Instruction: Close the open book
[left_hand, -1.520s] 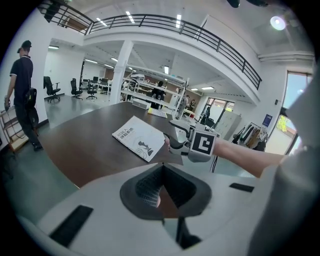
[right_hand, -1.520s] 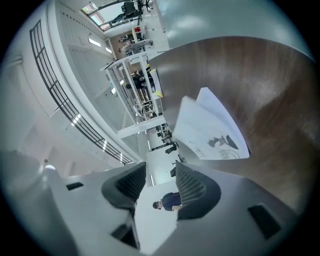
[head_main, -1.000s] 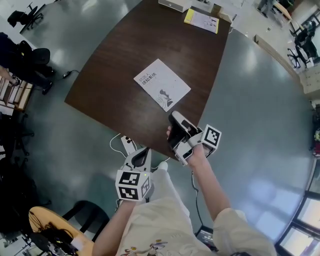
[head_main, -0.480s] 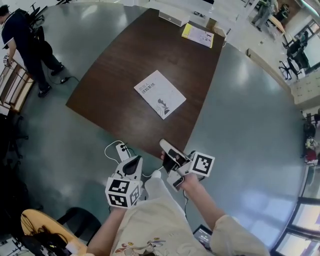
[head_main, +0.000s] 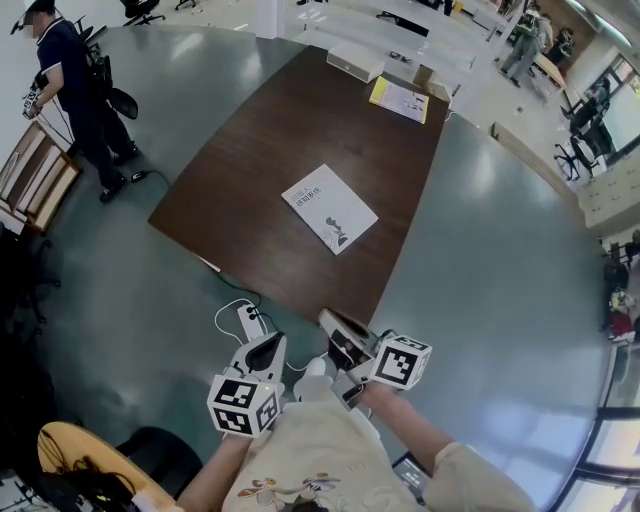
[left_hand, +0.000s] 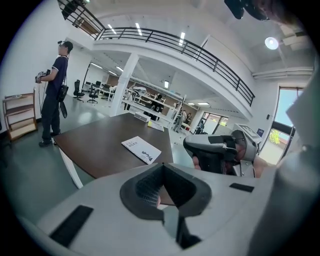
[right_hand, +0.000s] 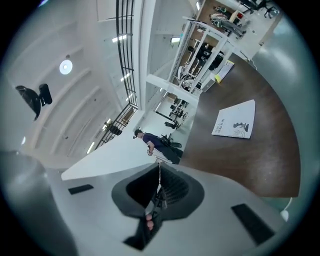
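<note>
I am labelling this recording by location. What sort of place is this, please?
Probably a large open-plan office or lab hall: a long dark meeting table, swivel office chairs on a shiny floor, equipment racks at the back, and a railed mezzanine above.

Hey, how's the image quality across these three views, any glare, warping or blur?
Head view: strong fisheye bend, the table edges curve; soft glare patches on the glossy floor; the book is sharp. Left gripper view: dark round vignette, window at right washed out. Right gripper view: scene rolled sideways, heavy warp at the rim, book in focus.
</note>
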